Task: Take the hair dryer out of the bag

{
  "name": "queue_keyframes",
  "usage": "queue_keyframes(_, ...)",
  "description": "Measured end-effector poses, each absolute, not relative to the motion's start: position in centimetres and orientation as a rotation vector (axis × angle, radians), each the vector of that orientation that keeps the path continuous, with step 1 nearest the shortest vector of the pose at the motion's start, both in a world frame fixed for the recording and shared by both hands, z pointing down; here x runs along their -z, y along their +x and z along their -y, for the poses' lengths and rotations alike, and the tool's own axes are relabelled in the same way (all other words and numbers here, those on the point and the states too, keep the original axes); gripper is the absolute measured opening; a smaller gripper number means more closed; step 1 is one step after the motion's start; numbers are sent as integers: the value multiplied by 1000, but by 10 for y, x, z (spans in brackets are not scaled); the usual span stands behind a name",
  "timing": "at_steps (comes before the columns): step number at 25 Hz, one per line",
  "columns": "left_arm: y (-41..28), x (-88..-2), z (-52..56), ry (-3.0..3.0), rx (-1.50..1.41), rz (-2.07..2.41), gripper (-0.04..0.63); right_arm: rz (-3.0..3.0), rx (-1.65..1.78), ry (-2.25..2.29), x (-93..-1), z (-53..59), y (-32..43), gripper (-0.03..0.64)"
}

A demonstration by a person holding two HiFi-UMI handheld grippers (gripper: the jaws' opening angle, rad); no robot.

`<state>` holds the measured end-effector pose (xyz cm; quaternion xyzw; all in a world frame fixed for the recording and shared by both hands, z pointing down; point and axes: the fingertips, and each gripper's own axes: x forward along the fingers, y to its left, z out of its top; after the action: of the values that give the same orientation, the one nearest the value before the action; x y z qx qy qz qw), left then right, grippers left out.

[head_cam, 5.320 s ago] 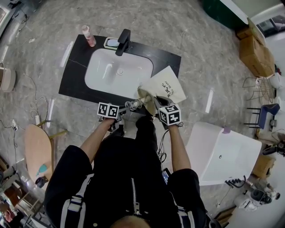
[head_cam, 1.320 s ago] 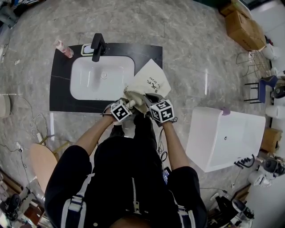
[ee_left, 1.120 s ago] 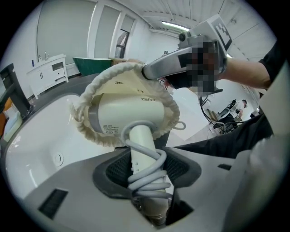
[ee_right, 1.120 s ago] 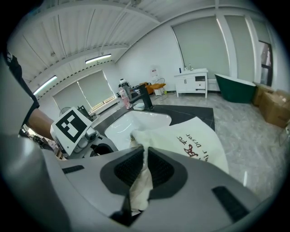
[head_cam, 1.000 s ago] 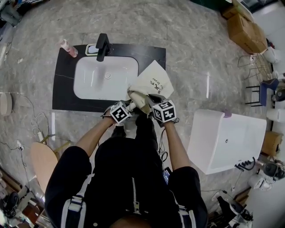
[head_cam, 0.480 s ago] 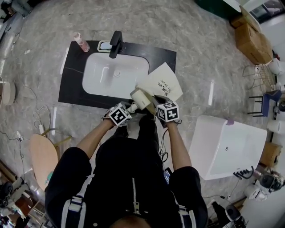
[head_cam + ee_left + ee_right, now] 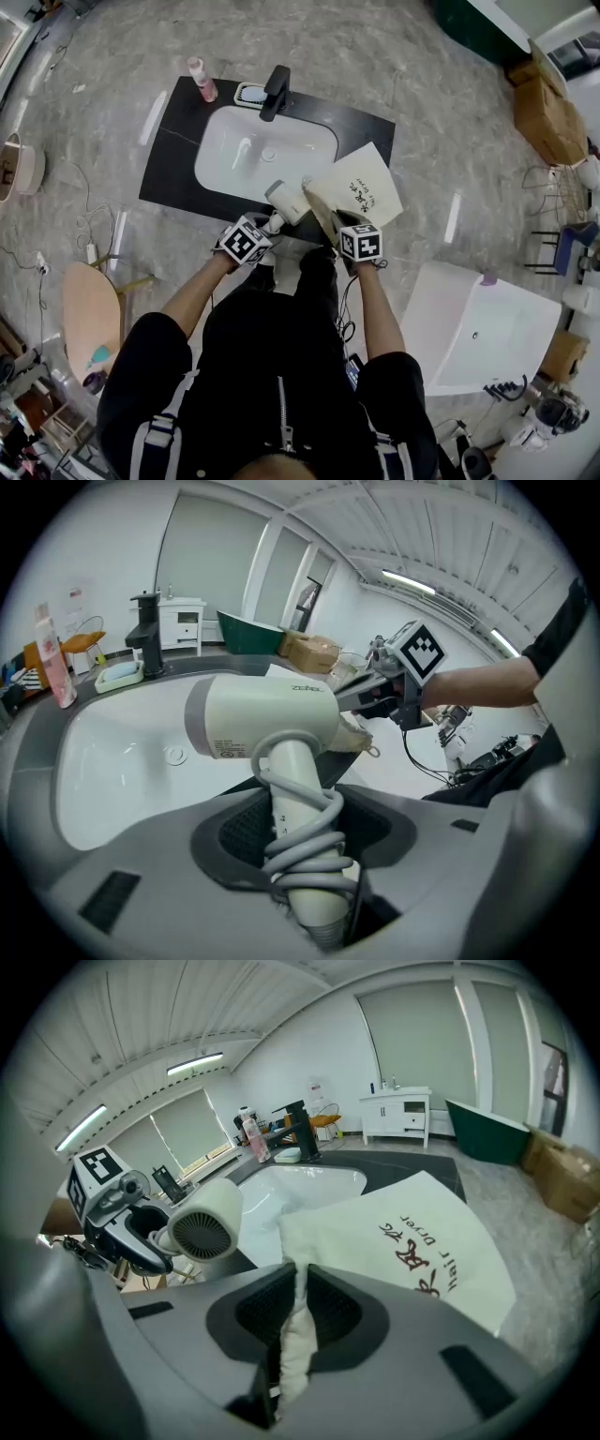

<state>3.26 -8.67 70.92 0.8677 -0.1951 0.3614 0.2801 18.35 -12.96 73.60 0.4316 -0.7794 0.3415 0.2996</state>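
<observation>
Dryer looks free of bag: finish the pull tidy

Hair dryer (image 7: 262, 719) stands upright in left tongs (image 7: 302, 860). Jaws are set fairly wide, clamped on the handle w/ the grey cord wound round it, and the barrel sticks out above the tips. Right tongs (image 7: 289, 1330) are nearly closed, pinching a bunched fold at the mouth of the bag (image 7: 412, 1241). The rest of the cloth lies flat ahead of those tips on the dark counter (image 7: 169, 164). In the head view the barrel sits just off the bag mouth, beside the right tongs' tips and ahead of the left ones, over the near edge of the sink (image 7: 234, 155). It looks fully out, or v. close to it.

How to do it well, my read:
- Hold right tongs low & steady as the anchor. If they rise, the bag prob. drags along w/ the dryer.
- Carry left tongs away from right tongs, not only up, so the barrel's back end doesn't snag the bunched hem.
- Grip is on cord + handle, i.e. a round, slippery stack. Don't slacken, and don't twist fast, or the heavy barrel may swing.
- Watch the coils: a loose loop could catch the string (image 7: 373, 752) hanging by right tongs.
- Set down on the far side of left tongs from the bag, clear of sink & tap (image 7: 274, 91).
</observation>
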Motion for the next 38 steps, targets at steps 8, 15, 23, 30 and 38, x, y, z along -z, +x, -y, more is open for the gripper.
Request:
queue_keyframes(8,1,-691,84,2302,-861,651,232,1994,-906,1126,-767,128,173,57)
queue_keyframes(15,-19,-681,82,2281,-806,732,232,1924,-885,1138,-780,125,170,67)
queue_keyframes(23,-42,-672,80,2273,-764,805,232,1908,-889,1118,-781,123,166,106)
queue_keyframes(30,-62,-664,92,2297,-758,839,232,1932,-851,1181,-760,119,167,117)
queue_keyframes(38,-72,-644,115,2348,-714,901,232,2036,-830,1211,-737,111,158,117)
